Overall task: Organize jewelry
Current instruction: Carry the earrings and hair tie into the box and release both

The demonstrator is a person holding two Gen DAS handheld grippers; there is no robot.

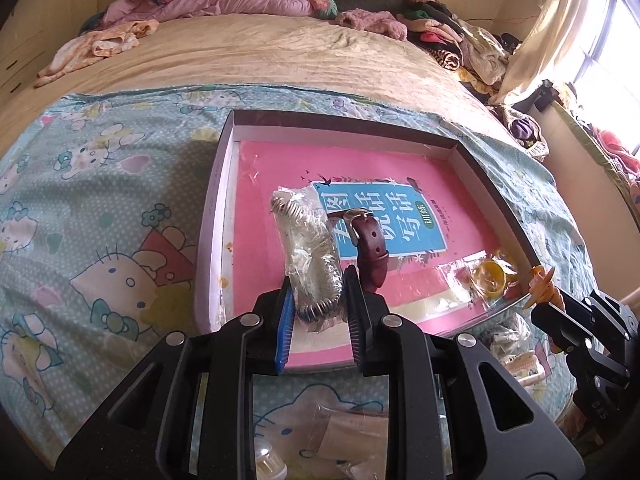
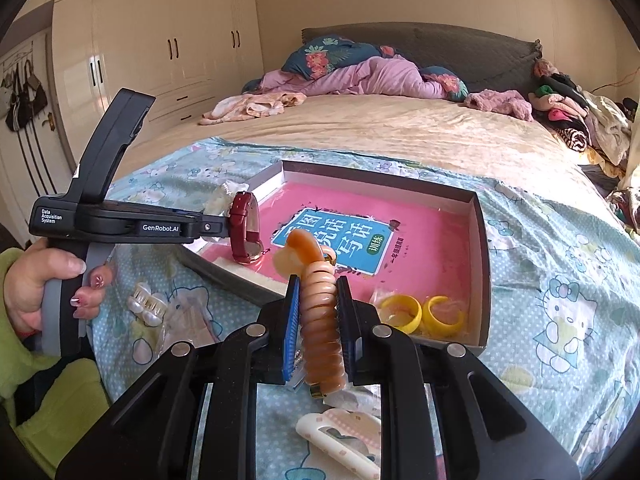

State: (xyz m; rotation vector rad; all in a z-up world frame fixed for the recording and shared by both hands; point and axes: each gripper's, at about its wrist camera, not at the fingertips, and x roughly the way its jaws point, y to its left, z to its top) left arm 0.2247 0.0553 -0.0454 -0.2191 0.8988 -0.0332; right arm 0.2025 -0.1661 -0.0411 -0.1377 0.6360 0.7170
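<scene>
Left tongs [image 1: 316,300] clamp bagged watch [image 1: 370,248]; right tongs [image 2: 319,320] clamp orange spiral bracelet [image 2: 320,316] (over box [image 2: 482,264]).

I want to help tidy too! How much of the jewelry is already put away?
Done: two yellow rings lie in the box. In hand: the left tongs grip a bagged bracelet and a red watch; the right tongs grip an orange bracelet. Left: a pearl clip and a cream clip on the bedsheet.

Two yellow plastic rings [image 2: 422,314] in the shallow cardboard box [image 2: 482,264] on the cartoon-print sheet [image 2: 560,280], near corner
</scene>
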